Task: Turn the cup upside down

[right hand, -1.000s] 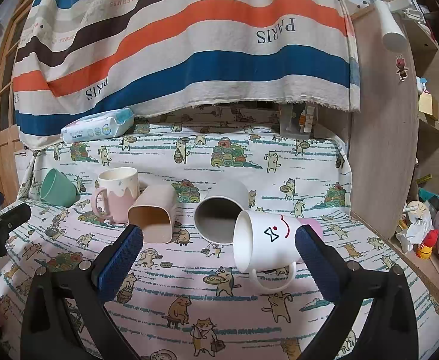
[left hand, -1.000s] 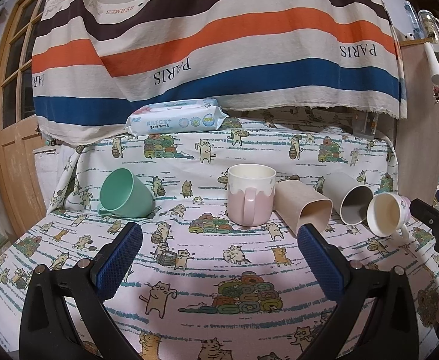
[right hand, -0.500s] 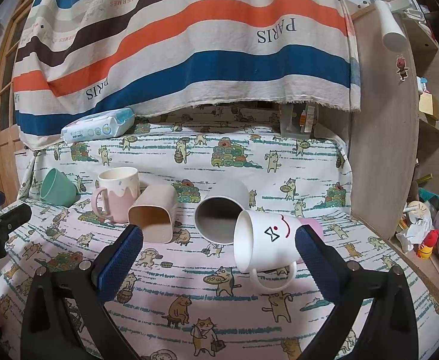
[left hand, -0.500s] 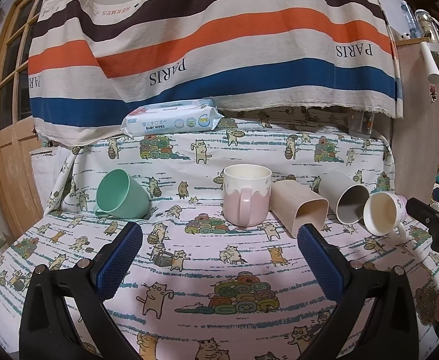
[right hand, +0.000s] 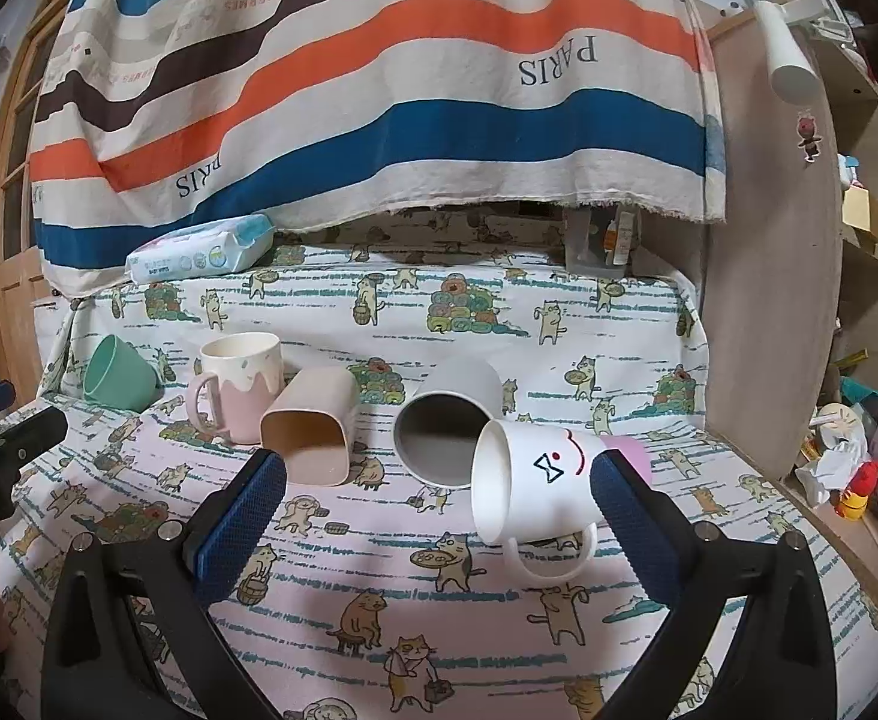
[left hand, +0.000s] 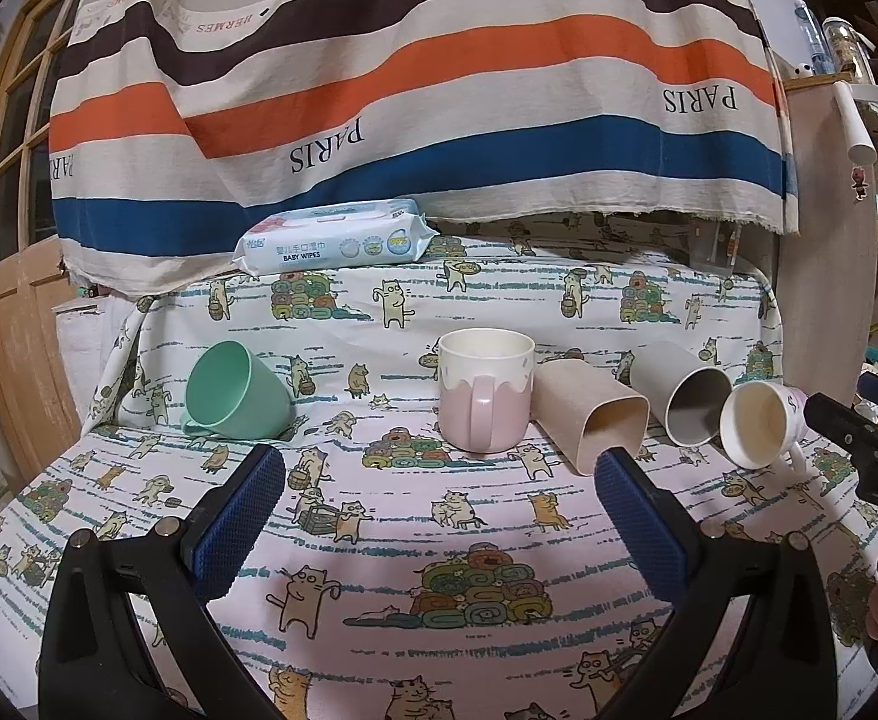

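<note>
Several cups sit in a row on the cat-print cloth. A pink-and-cream mug (left hand: pixel 483 397) (right hand: pixel 239 386) stands upright. A mint cup (left hand: pixel 233 392) (right hand: pixel 119 373), a beige square cup (left hand: pixel 593 416) (right hand: pixel 310 423), a grey cup (left hand: pixel 685 399) (right hand: pixel 446 423) and a white mug with a drawn face (left hand: pixel 760 423) (right hand: pixel 532 480) lie on their sides. My left gripper (left hand: pixel 439 480) is open and empty, short of the pink mug. My right gripper (right hand: pixel 437 483) is open and empty, its blue pads either side of the grey cup and white mug, held short of them.
A pack of baby wipes (left hand: pixel 334 242) (right hand: pixel 199 252) lies on the raised ledge behind the cups. A striped cloth (left hand: pixel 415 90) hangs at the back. A wooden door (left hand: pixel 1 240) stands at the left, shelves with clutter (right hand: pixel 847 456) at the right.
The left wrist view has shifted slightly, so the cups sit a little lower and left in it. The right wrist view is nearly unchanged. Both grippers stay open.
</note>
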Tool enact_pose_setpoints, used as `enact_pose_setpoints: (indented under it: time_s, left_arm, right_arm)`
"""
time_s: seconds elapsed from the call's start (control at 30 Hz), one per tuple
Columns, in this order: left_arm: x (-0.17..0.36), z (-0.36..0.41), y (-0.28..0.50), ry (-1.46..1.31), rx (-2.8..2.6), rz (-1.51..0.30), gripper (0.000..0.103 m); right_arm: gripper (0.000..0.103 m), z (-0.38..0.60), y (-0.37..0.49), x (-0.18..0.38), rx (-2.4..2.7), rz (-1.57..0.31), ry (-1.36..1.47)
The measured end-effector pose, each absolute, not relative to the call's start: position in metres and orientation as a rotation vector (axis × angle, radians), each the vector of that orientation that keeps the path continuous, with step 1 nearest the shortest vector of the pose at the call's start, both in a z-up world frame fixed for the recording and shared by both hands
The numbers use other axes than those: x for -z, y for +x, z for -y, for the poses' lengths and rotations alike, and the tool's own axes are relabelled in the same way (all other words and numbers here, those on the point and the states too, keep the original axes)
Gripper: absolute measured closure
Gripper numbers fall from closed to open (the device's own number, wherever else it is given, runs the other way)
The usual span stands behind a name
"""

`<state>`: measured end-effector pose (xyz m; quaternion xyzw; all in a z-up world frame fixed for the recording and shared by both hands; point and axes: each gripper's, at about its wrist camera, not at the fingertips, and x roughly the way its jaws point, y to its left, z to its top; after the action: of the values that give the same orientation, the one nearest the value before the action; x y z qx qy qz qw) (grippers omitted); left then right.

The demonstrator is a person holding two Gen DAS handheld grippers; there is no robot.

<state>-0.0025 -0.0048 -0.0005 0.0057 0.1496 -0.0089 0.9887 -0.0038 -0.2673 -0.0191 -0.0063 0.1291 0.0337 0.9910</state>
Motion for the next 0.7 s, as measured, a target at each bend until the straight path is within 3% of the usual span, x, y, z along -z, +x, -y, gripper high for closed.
enact_pose_setpoints:
  time_s: [0.7]
  left_arm:
    - [-0.0005, 0.0106, -0.0008, 0.031, 0.042, -0.309, 0.0]
  right_arm:
    - [0.001, 0.2671, -0.0037, 0.0195, -0.069, -0.258, -0.012]
